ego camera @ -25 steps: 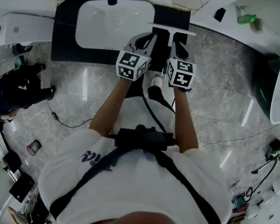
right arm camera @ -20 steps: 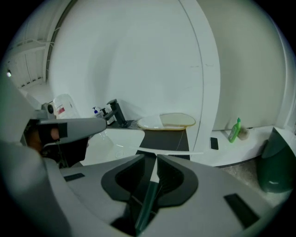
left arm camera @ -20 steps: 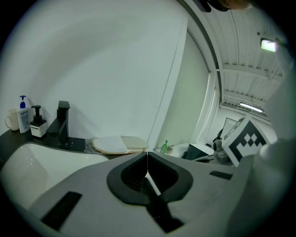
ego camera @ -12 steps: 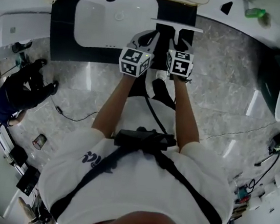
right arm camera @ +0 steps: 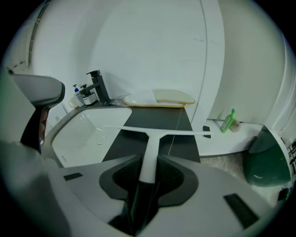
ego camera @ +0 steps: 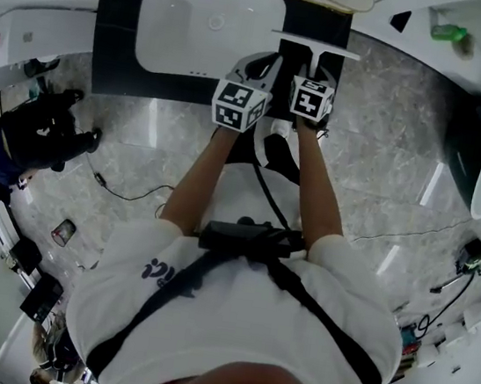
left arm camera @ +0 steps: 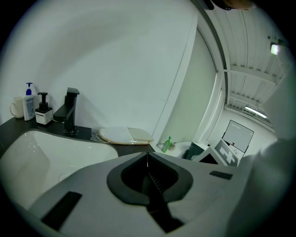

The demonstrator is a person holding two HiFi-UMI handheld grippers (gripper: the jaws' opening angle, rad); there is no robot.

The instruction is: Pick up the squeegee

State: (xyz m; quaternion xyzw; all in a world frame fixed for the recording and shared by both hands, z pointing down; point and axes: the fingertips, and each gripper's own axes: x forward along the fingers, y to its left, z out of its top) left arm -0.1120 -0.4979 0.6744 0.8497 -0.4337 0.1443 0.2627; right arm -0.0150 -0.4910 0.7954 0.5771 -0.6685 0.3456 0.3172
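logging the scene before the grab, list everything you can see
squeegee: 1, white, on dark counter right of sink
sink: 1, white, set in counter
tap: 1, black, behind sink
pump bottles: 2, white, back left corner
mug: 1, white, beside bottles
board: 1, pale, counter back
bottle: 1, green, right ledge
bin: 1, dark green, floor right
bystander: 1, dark clothes, floor left
left gripper: 1, grey, shut, empty
right gripper: 1, grey, open round squeegee handle
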